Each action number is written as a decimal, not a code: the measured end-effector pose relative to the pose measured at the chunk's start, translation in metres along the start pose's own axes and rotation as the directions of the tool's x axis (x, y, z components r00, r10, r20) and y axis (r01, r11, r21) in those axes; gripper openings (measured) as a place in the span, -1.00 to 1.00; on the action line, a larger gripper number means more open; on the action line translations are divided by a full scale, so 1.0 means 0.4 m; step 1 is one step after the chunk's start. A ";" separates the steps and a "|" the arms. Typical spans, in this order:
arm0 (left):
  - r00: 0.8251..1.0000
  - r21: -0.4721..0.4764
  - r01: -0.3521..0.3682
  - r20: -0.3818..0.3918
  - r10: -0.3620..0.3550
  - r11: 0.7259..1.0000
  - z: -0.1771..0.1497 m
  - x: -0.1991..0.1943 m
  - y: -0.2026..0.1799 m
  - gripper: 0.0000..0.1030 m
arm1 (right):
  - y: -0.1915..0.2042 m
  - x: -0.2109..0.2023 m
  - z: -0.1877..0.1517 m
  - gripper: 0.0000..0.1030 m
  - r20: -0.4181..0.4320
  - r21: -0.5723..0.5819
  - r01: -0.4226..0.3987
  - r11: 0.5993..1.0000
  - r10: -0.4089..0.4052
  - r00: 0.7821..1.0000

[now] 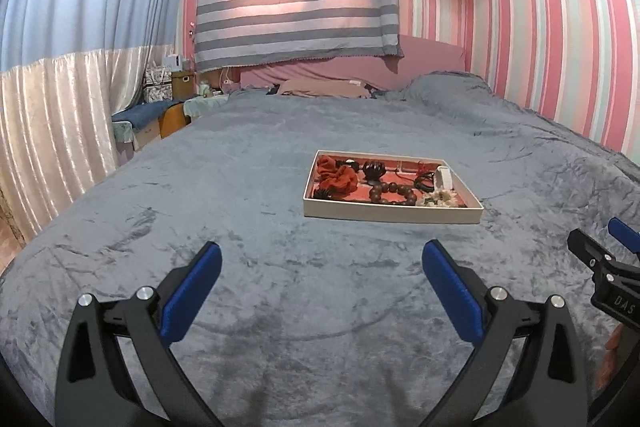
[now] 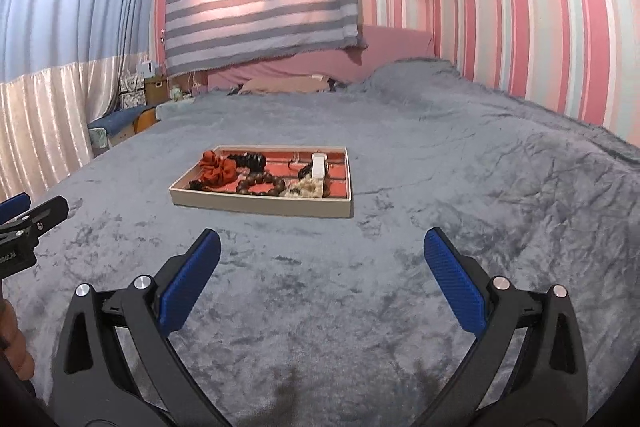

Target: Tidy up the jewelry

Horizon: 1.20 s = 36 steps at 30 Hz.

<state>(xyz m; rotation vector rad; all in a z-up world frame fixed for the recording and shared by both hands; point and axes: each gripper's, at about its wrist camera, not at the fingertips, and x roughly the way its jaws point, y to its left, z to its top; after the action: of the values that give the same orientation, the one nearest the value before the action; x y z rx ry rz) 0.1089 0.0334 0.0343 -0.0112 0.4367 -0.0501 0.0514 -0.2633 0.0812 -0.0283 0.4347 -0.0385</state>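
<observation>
Both the left hand-held gripper (image 1: pixel 322 259) and right hand-held gripper (image 2: pixel 322 249) hang spread wide and empty above the grey bed (image 1: pixel 240 195). Farther off lies the shallow tray (image 1: pixel 392 215), holding a red scrunchie (image 1: pixel 338 177), a dark bead bracelet (image 1: pixel 390 193) and smaller pieces tangled beyond telling.

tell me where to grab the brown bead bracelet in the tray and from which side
Take the brown bead bracelet on its near arc, coming down from above with one finger inside the loop and one outside. It lies flat on the tray floor, close behind the near wall, so a level approach would likely hit the rim. The right gripper, open, looks the closer one.
</observation>
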 end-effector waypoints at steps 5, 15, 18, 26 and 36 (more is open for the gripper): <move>1.000 0.004 0.004 0.016 -0.004 1.000 -0.001 -0.009 -0.001 0.90 | 0.000 -0.019 0.003 0.92 0.027 -0.001 0.015 1.000 -0.015 1.000; 0.999 0.002 0.007 0.032 -0.007 1.000 -0.003 -0.007 0.008 0.90 | -0.012 -0.023 0.003 0.92 0.055 0.006 0.041 0.999 -0.041 0.998; 0.999 0.003 0.011 0.038 -0.011 1.000 -0.005 -0.007 0.008 0.90 | -0.007 -0.029 0.002 0.92 0.070 -0.002 0.047 0.999 -0.047 0.996; 0.998 0.013 0.003 0.055 -0.003 1.000 -0.009 -0.009 0.006 0.90 | 0.001 -0.042 -0.004 0.92 0.108 -0.010 0.058 0.998 -0.057 0.993; 0.998 0.009 0.008 0.062 -0.009 1.000 -0.005 -0.014 0.008 0.90 | 0.005 -0.046 -0.004 0.92 0.115 -0.013 0.063 0.998 -0.061 0.991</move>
<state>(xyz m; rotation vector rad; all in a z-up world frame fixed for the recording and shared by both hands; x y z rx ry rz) 0.1031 0.0368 0.0347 -0.0065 0.3745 -0.0598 0.0340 -0.2607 0.0873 -0.0605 0.3188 -0.0943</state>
